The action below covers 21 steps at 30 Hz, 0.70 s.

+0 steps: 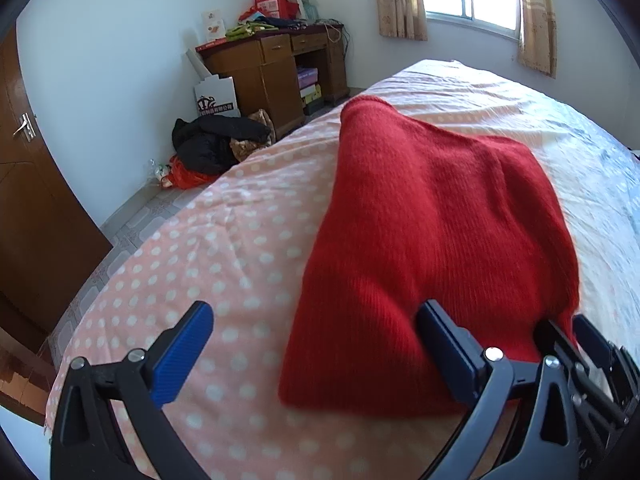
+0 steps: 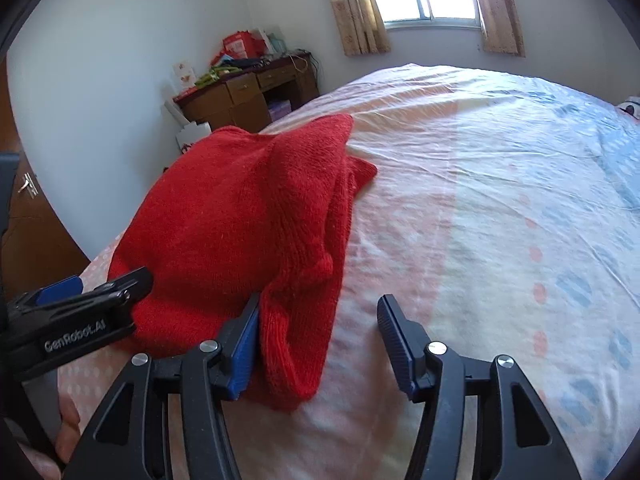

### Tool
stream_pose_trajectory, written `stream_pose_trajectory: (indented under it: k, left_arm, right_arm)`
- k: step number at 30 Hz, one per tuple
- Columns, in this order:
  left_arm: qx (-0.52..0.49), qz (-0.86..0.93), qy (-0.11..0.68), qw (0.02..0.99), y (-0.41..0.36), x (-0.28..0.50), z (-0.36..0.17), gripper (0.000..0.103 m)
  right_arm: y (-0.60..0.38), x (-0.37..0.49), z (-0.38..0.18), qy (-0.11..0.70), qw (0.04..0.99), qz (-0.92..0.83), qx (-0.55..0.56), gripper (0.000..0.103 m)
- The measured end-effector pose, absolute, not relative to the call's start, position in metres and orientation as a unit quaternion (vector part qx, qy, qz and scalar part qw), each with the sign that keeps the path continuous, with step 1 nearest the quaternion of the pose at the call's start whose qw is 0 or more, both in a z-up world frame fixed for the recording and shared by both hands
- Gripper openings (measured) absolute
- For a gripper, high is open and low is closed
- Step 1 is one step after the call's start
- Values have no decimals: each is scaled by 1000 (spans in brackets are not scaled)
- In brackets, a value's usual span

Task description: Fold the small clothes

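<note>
Bedroom walls, a window and a wooden desk point(image 1: 276, 68) are seen behind one dotted bedsheet point(image 1: 192, 264), on which one folded red knit garment point(image 1: 432, 240) lies lengthwise, away from both tools. Its near edge is flanked by the left gripper point(image 1: 316, 352) and right gripper point(image 2: 320, 344), both spread apart, gripping nothing.

Both handheld grippers tilt downward side by side, jaws apart. The left gripper point(image 1: 316, 344) stands wide open, its blue pads point(image 1: 180, 356) clear of each other, with nothing between them. The right gripper point(image 2: 320, 344) is parted too, and a hand point(image 2: 60, 436) shows at the lower left edge of the right wrist view.
</note>
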<state>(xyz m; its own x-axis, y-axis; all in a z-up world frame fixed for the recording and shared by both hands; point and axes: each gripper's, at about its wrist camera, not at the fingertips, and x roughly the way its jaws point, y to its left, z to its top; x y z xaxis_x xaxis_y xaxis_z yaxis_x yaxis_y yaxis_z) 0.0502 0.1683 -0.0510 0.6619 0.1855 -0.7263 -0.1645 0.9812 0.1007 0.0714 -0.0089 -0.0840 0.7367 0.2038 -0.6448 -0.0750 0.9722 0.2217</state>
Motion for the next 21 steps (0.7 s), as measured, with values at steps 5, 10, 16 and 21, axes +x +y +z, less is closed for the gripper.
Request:
stream_pose_trajectory:
  k: [5,10,16,21]
  left_arm:
    - [10,85,403,911,171,24,-56,103]
    - [12,72,424,903,164,3,-57,103]
    - [24,61,429,901,153,-37,-62,103]
    - [0,40,434,900,150,-66,-58,103]
  right_arm:
    - [-10,31,-74,345,933,66,82,58]
    - [-21,-3,-60,340,936,47,76,58]
    - [-31,-43,-39,313,947,26,69,59]
    - [-27,-74,-31,303,951,25,59,67]
